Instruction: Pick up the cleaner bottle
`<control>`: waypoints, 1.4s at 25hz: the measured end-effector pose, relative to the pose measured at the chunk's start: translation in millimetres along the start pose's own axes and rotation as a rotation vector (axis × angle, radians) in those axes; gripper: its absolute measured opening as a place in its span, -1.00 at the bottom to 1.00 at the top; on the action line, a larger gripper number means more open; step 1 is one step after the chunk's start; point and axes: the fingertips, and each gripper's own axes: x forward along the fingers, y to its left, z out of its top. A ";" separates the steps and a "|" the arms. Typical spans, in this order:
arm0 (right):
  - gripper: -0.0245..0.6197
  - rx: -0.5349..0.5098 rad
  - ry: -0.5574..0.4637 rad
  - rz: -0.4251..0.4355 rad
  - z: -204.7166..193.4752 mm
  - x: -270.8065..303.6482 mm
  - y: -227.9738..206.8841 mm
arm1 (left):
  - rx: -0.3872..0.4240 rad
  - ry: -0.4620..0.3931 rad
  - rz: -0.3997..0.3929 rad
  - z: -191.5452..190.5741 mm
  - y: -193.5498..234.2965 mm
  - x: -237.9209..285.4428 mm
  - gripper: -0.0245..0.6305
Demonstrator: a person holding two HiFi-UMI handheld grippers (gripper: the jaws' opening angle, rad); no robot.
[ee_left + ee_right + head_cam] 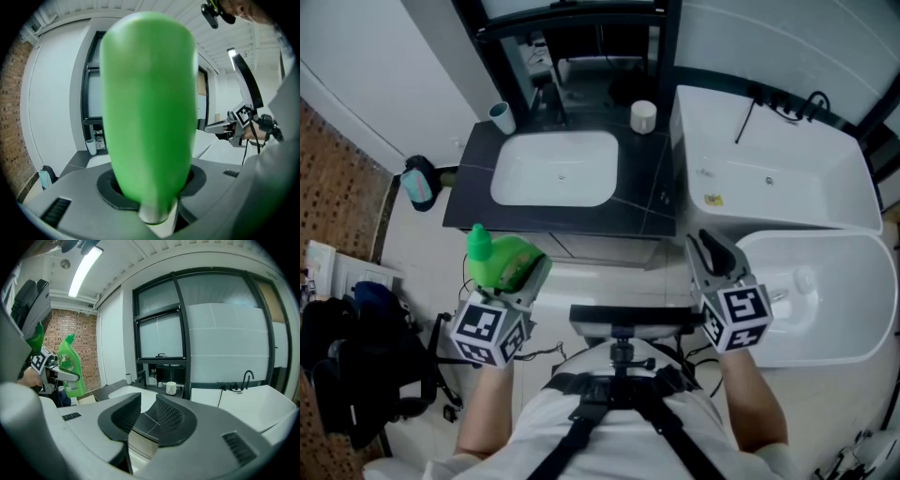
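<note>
Left gripper is clamped firmly on the green bottle, which is up in the air in front of the dark counter, cap uppermost. Right gripper hangs over the tub edge, jaws partly apart with nothing between them.

In front of me stands a dark grey, flat-topped vanity counter with a white rectangular basin sunk into it. A pale, tapered cup stands at its back left corner, and a short white round mug at the back right.
</note>
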 end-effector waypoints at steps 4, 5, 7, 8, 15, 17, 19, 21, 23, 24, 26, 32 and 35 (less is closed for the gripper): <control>-0.66 0.014 0.000 -0.001 -1.9 -0.5 1.2 | 0.007 0.001 -0.018 1.2 -5.0 3.7 -0.38; -0.67 0.013 0.002 -0.001 -2.9 -0.7 1.6 | 0.009 0.002 -0.021 1.1 -6.5 4.7 -0.38; -0.73 0.010 0.004 0.000 -4.0 -1.1 2.4 | 0.012 0.003 -0.027 1.5 -9.1 6.3 -0.38; -0.75 0.008 0.005 0.000 -4.2 -1.4 2.7 | 0.013 0.003 -0.030 2.1 -10.0 6.7 -0.38; -0.93 -0.006 0.005 0.005 -5.9 -8.4 8.5 | 0.020 0.002 -0.037 2.4 -16.2 2.4 -0.38; -0.93 -0.009 0.009 0.012 -7.0 -9.0 10.2 | 0.021 0.003 -0.038 1.9 -17.8 1.5 -0.38; -0.93 -0.014 0.013 0.018 -7.6 -9.4 11.8 | 0.022 0.005 -0.039 1.5 -19.1 0.5 -0.38; -0.93 -0.020 0.017 0.023 -8.1 -9.8 13.5 | 0.022 0.005 -0.040 1.2 -19.8 -0.5 -0.38; -0.93 -0.025 0.019 0.028 -8.1 -10.2 14.4 | 0.023 0.005 -0.041 1.6 -20.2 -1.2 -0.38; -0.93 -0.027 0.020 0.028 -8.1 -10.5 14.6 | 0.024 0.004 -0.041 2.0 -20.5 -1.5 -0.38; -0.93 -0.030 0.022 0.029 -8.4 -11.0 14.6 | 0.025 0.003 -0.042 2.6 -21.4 -1.6 -0.38; -0.93 -0.035 0.030 0.029 -10.7 -13.0 13.1 | 0.031 0.004 -0.054 3.0 -26.9 0.5 -0.38; -0.93 -0.034 0.033 0.027 -12.2 -12.8 11.7 | 0.033 0.007 -0.062 2.4 -28.9 3.0 -0.38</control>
